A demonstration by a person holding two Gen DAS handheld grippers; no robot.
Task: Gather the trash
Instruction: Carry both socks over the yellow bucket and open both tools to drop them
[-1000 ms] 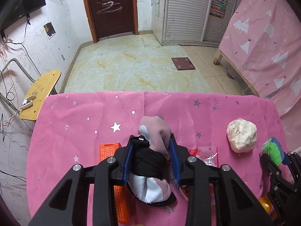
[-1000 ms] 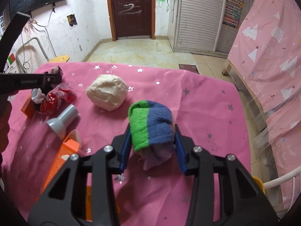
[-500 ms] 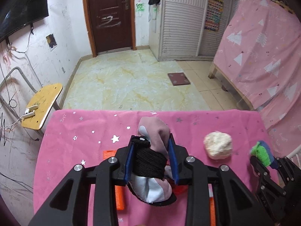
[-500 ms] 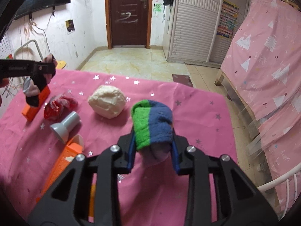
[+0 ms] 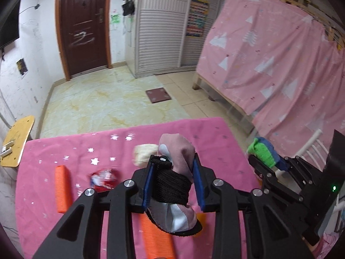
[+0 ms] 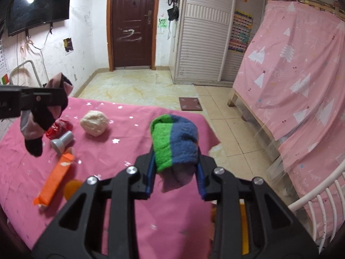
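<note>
Trash is split between the air and the table right now. Left gripper is pinched on a rolled pink-and-black sock, blue pads squeezing the black cuff so the toe hangs free below. Right gripper is clamped on a green-and-blue knit roll; its jaws have just been closing, bundle between them and bulging above the pads. Both loads ride clear of the pink star cloth, so my read is a carry phase, each hand taking one item per trip.

Grips sit mid-bundle on both, likely because soft rolls slump if caught at an end. Sock looks the shakier of the two: loose tail dangling, could snag or unroll.

On the cloth, from the right wrist view:
- white crumpled wad, well apart from either claw
- red wrapper, just beside a grey funnel-shaped piece
- orange box, lying flat near the close edge
- something round and orange just beside it, too blurred to name

Left wrist view shows a second orange block near the cloth's left side.

No bin visible in either view, so I can't tell where the drop goes. Judging by what's left on the table, task is well short of done.
</note>
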